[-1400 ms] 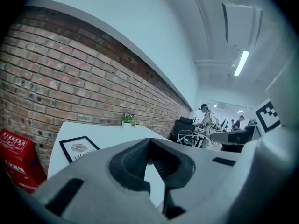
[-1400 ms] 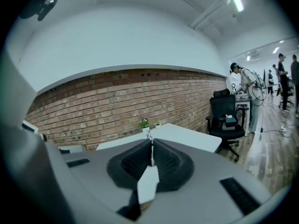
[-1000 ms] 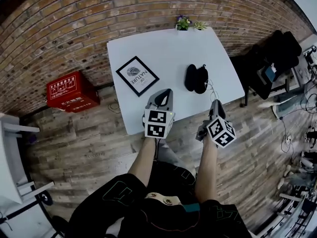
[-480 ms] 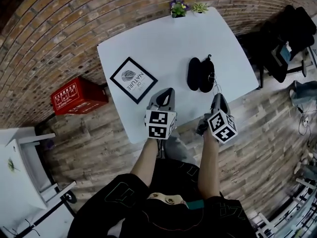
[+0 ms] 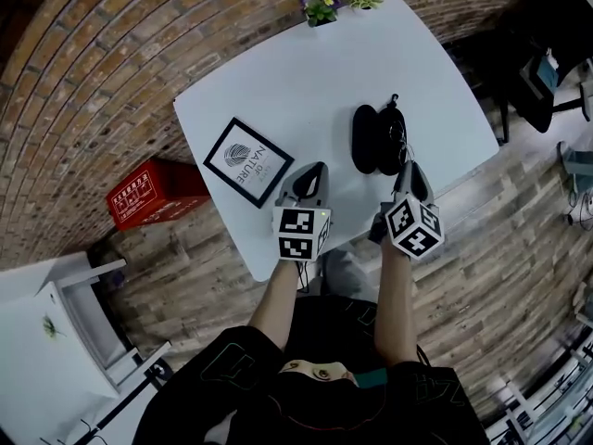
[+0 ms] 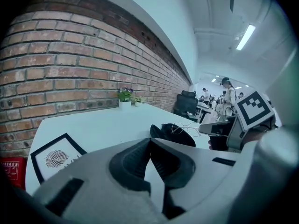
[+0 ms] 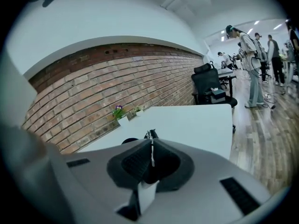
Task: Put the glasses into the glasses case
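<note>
An open black glasses case [image 5: 371, 137] lies on the white table [image 5: 306, 72], toward its near right side. Thin wire-framed glasses [image 5: 402, 143] hang over the case's right half. My right gripper [image 5: 410, 169] is shut on them; in the right gripper view a thin wire of the glasses [image 7: 152, 155] runs up between the closed jaws. From the left gripper view the case [image 6: 174, 134], the glasses [image 6: 185, 126] and the right gripper [image 6: 203, 128] show together. My left gripper [image 5: 312, 171] hovers over the table's near edge, left of the case, shut and holding nothing.
A black-framed print [image 5: 248, 149] lies left of the left gripper. Two small flower pots [image 5: 320, 6] stand at the table's far edge by the brick wall. A red box [image 5: 153, 193] sits on the floor at left. An office chair [image 7: 210, 85] and people [image 7: 247, 64] are beyond the table.
Both grippers have sunk and moved forward over the table's near edge, closer to the case. The right one kept its hold on the glasses; the left stayed shut.
</note>
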Demonstrator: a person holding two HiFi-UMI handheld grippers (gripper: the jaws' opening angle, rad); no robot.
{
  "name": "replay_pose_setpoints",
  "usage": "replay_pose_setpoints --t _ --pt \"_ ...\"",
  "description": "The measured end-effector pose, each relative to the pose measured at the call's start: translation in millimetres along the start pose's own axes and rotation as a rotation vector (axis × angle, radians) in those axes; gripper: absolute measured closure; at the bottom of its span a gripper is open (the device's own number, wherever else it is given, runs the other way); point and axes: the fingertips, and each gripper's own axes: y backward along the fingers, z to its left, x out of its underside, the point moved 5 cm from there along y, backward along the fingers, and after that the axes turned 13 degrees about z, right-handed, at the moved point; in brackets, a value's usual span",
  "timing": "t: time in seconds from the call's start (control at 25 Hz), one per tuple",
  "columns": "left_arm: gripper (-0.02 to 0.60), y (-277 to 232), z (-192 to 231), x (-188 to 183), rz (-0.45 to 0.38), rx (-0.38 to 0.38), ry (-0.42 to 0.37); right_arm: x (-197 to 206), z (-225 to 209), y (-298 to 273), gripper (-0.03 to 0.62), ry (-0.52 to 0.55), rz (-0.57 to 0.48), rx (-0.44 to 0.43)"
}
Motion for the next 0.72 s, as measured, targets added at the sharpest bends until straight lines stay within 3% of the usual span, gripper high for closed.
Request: replay_pose_setpoints --t 0.72 --pt "0.581 -21.3 8.2 -10.0 0.028 0.019 0.001 2.7 6.2 -34.5 0.572 0.111 0.094 0.108"
